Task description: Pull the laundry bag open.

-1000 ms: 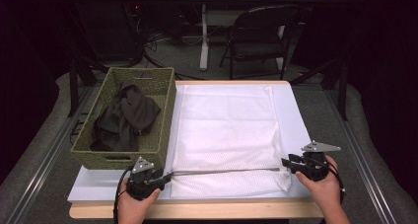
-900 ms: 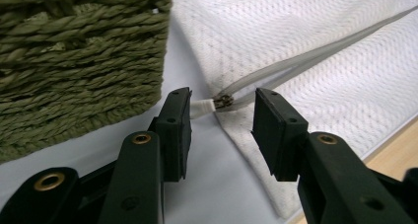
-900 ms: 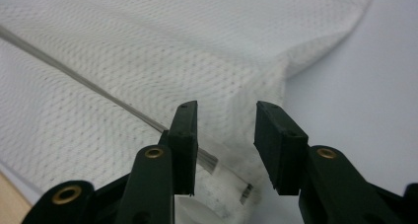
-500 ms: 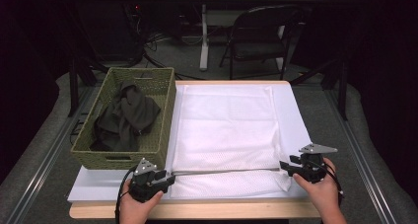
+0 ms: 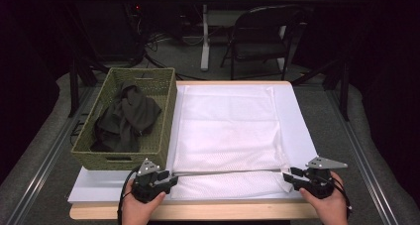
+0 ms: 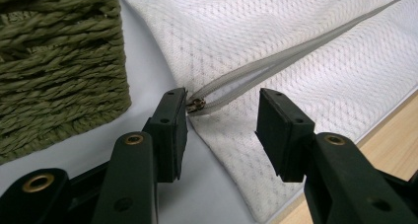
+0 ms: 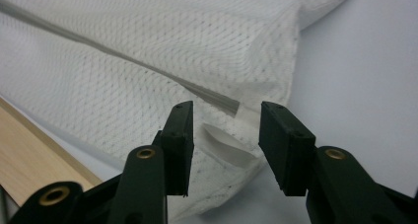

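Observation:
A white mesh laundry bag (image 5: 225, 131) lies flat on the table, its grey zipper (image 5: 225, 172) running along the near edge. My left gripper (image 5: 168, 178) sits at the zipper's left end. In the left gripper view it (image 6: 223, 110) is open, with the metal zipper pull (image 6: 196, 104) right beside the tip of its left jaw and the zipper (image 6: 276, 61) gaping slightly there. My right gripper (image 5: 289, 179) is at the bag's near right corner. There it (image 7: 224, 116) stands open around the zipper's end (image 7: 229, 105), gripping nothing.
A green woven basket (image 5: 166, 116) holding dark clothes (image 5: 126, 116) stands left of the bag, close to my left gripper; its wall (image 6: 59, 61) shows beside the left jaw. A white sheet (image 5: 297, 111) covers the wooden table (image 5: 198, 211). A chair (image 5: 257, 36) stands beyond.
The right gripper has slid slightly left and towards the near edge at the bag's corner. The left gripper has barely moved.

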